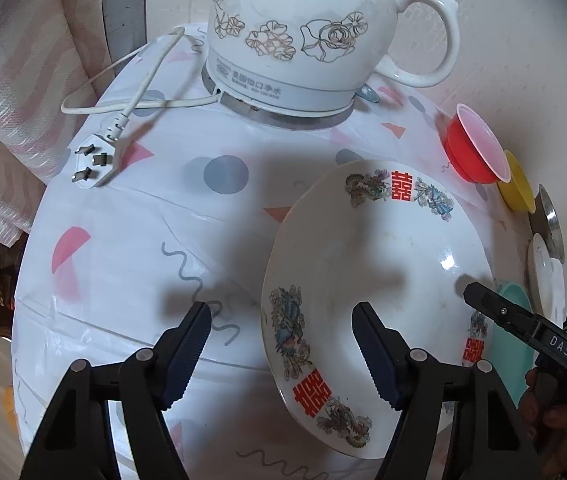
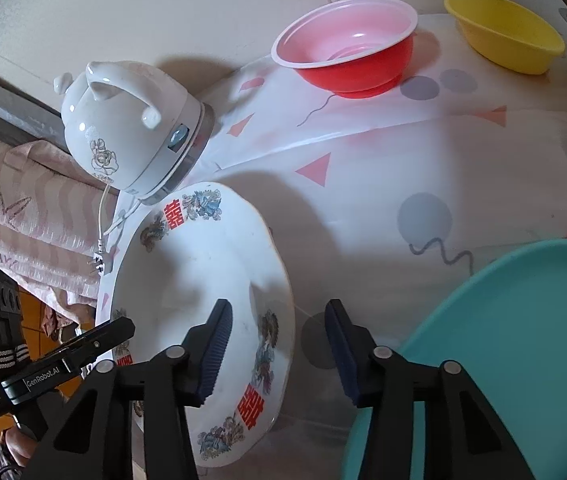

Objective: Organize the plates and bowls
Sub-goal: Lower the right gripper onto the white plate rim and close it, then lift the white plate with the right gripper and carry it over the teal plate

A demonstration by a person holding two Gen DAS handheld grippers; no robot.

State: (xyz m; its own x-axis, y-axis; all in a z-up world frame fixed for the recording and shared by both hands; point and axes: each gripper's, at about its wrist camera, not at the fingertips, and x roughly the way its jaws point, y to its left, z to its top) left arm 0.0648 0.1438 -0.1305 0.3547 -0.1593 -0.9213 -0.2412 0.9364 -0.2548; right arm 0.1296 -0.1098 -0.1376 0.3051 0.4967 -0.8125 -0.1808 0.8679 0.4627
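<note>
Being straddled by the spread left gripper [image 1: 283,344] and spread right gripper [image 2: 277,344], the double-happiness plate's [image 1: 383,272] opposite rims are being lined up, apparently for grasping beside the kettle [image 1: 295,36].

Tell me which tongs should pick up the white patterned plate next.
Probably the left tongs: they are open and already straddle the near rim of the white patterned plate. The right tongs are open too, straddling its other rim between it and the teal plate.
</note>
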